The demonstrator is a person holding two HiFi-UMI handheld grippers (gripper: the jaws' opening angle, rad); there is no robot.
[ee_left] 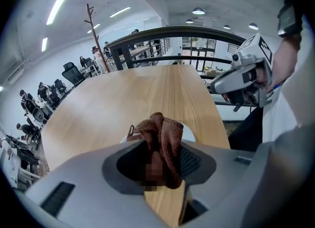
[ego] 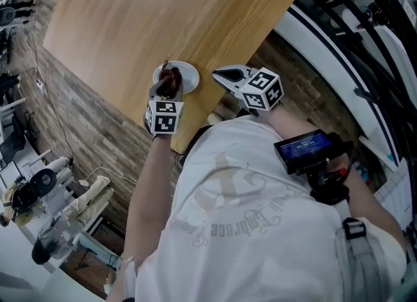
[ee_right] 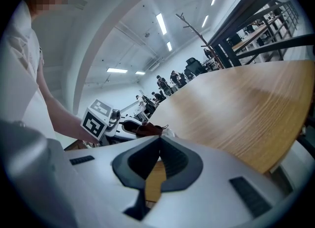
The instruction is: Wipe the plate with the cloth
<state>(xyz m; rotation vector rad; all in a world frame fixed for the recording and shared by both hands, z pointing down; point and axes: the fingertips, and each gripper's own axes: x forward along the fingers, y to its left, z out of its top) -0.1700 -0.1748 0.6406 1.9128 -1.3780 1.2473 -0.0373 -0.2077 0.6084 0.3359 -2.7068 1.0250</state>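
Note:
A small white plate [ego: 184, 72] lies on the wooden table near its front edge. My left gripper [ego: 167, 87] is shut on a brown cloth [ego: 173, 80], which bunches up between its jaws over the plate. In the left gripper view the brown cloth [ee_left: 161, 146] fills the jaws, and the white plate [ee_left: 188, 134] peeks out behind it. My right gripper [ego: 225, 77] hovers just right of the plate, its jaws shut on nothing. From the right gripper view I see the cloth [ee_right: 149, 129] and the left gripper [ee_right: 129, 124] beyond my closed jaws.
The light wooden table [ego: 163, 20] stretches away from the plate. A dark railing [ee_left: 197, 32] runs behind the far edge. Office chairs and desks [ee_left: 64, 77] with people stand to the left. A phone on a mount [ego: 306, 147] sits at the person's chest.

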